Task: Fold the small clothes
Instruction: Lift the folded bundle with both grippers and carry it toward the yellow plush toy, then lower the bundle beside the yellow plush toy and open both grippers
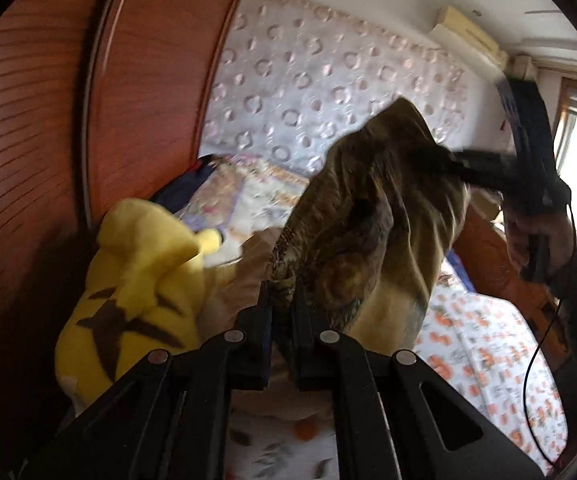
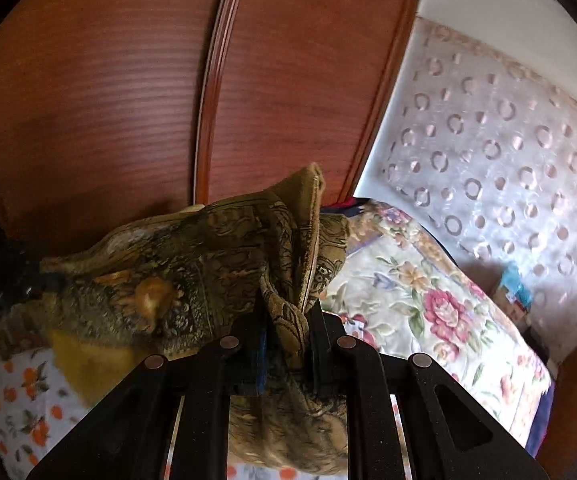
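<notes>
A small olive-brown garment (image 1: 372, 224) with a dark printed pattern hangs stretched in the air between my two grippers. In the left wrist view my left gripper (image 1: 282, 304) is shut on one bunched edge of it. My right gripper (image 1: 436, 162), held by a hand (image 1: 536, 240), pinches the far edge at the upper right. In the right wrist view my right gripper (image 2: 290, 314) is shut on a gathered fold of the garment (image 2: 184, 276). The left gripper (image 2: 42, 280) grips the opposite end at the far left, blurred. The cloth sags over the bed below.
A yellow plush toy (image 1: 140, 280) lies to the left on the bed. An orange-print sheet (image 1: 488, 344) covers the mattress, with a floral quilt (image 2: 428, 300) behind. A wooden wardrobe (image 2: 128, 80) and a circle-patterned curtain (image 1: 328, 76) stand behind the bed.
</notes>
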The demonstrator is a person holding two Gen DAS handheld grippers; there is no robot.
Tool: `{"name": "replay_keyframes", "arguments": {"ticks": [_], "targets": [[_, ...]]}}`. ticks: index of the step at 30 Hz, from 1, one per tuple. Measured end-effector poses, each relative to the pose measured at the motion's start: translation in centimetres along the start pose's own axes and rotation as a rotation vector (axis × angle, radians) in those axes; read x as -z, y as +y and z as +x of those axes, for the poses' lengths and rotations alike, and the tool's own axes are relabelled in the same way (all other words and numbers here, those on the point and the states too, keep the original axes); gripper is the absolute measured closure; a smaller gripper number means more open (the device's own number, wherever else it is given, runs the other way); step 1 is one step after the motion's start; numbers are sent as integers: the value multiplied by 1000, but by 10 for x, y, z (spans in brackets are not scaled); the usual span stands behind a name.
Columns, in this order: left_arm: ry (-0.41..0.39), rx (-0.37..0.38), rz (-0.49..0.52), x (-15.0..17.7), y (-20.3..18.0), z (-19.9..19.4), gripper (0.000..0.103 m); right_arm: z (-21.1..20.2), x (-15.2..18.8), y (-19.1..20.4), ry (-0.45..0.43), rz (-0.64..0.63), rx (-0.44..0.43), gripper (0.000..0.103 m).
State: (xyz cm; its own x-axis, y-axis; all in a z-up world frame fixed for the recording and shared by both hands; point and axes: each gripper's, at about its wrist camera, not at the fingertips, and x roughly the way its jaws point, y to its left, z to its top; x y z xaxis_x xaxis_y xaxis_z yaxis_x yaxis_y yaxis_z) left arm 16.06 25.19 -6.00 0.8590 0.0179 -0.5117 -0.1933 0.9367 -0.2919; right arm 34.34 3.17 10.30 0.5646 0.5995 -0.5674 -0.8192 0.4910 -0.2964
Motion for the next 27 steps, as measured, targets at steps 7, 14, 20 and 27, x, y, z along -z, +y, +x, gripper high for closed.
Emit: {"name": "replay_keyframes", "arguments": {"ticks": [7, 14, 20, 27], "targets": [[57, -50, 30, 17, 12, 18, 95, 55, -9, 4, 44, 65, 14, 49], [63, -66, 14, 21, 21, 14, 95, 83, 4, 27, 50, 130, -3, 40], [50, -93, 50, 17, 17, 3, 92, 102, 33, 67, 120, 175, -117, 40], [-10, -118, 95, 8, 8, -18, 39, 114, 51, 74, 80, 178, -60, 38]]}}
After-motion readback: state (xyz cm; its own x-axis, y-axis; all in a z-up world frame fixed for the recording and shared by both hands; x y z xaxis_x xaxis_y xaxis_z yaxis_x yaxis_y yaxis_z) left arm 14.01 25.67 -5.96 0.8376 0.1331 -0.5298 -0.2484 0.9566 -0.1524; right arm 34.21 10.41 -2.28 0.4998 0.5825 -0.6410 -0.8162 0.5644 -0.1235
